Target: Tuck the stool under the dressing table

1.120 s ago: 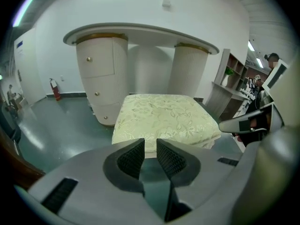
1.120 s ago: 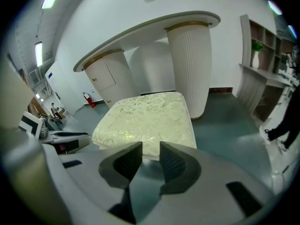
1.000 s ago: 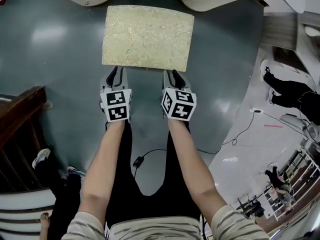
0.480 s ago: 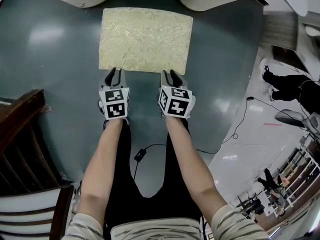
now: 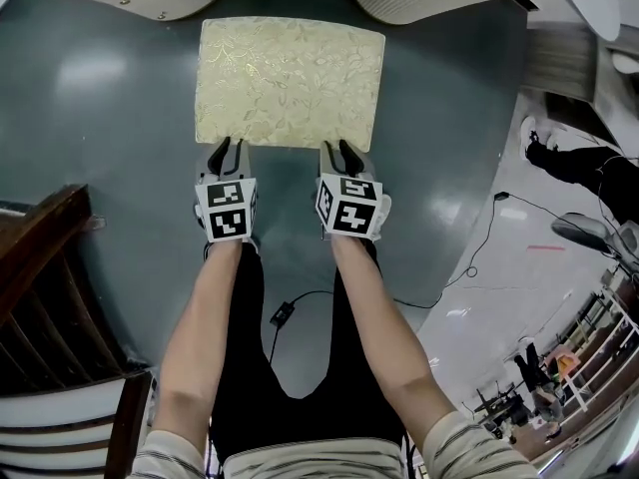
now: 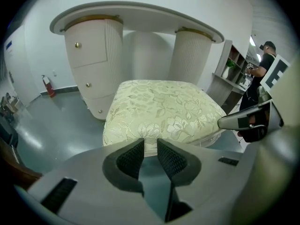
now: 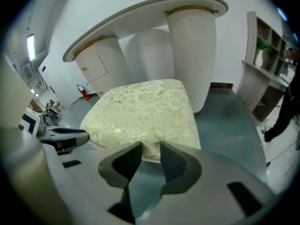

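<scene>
The stool has a cream cushion with a gold leaf pattern and stands on the grey floor just in front of the white dressing table. The gap between the table's ribbed pedestals lies straight behind it. My left gripper and right gripper sit side by side at the stool's near edge. The left gripper's jaws stand apart with nothing between them. The right gripper's jaws have just been opening and are also empty, with the cushion edge just past their tips.
Dark wooden furniture stands at the left. A black cable lies on the floor behind my arms. A person in black is at the right. A shelf with a plant stands right of the table.
Both grippers have sunk a little at the stool's near edge. The stool keeps its place in front of the table. The legs seen at lower left have left the view.
</scene>
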